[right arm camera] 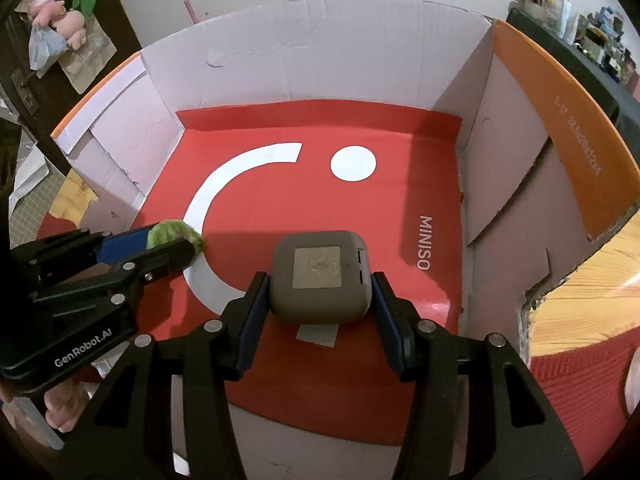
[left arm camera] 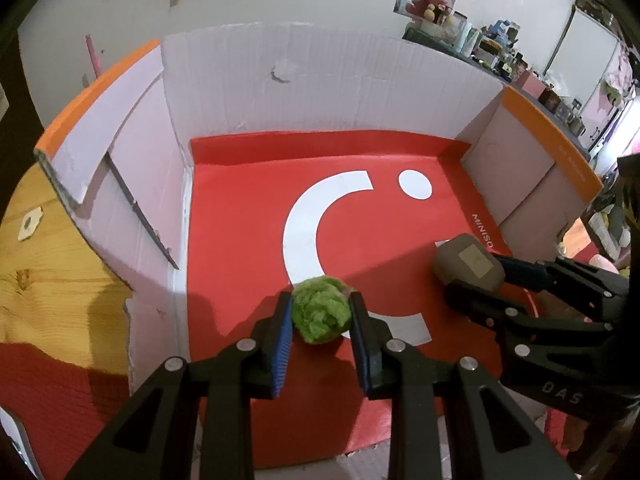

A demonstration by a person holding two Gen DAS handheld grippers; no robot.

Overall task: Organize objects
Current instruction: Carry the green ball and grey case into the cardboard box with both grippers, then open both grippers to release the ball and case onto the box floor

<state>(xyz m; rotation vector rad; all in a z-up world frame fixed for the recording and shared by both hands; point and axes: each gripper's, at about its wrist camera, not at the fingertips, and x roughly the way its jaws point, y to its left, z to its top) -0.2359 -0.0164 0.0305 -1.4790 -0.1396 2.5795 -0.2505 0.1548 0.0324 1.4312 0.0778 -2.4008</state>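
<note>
Fluff is what the left gripper point(left arm camera: 320, 316) has hold of: a green pompom point(left arm camera: 322, 310), pinched between the blue pads so that it bulges out past them. It looks very light and soft, so it will squash rather than resist, and there is little risk of harm. A hold across its middle, as now, seems right; nearer the edge the fibres might simply slide out. It hangs at the fingertips, low over the red sheet point(left arm camera: 240, 220) that lines the box point(left arm camera: 320, 80), and whether it touches the sheet cannot be told.

The right gripper point(right arm camera: 320, 280) is clamped on a grey case point(right arm camera: 320, 276), a rounded square block with a pale label on top and two small slots on one side. It looks rigid and smooth, likely somewhat slippery and heavier than the pompom, so flat pad contact on two opposite sides, as here, is probably the safest hold. The case sits right at the fingertips, just above the sheet, and casts a shadow beneath.

Both grippers point steeply down into the box, side by side and near each other, each with its load out in front. From the right wrist view the left gripper lies to the left, and fingers of the person's hand point(right arm camera: 60, 404) show beneath its body.
</note>
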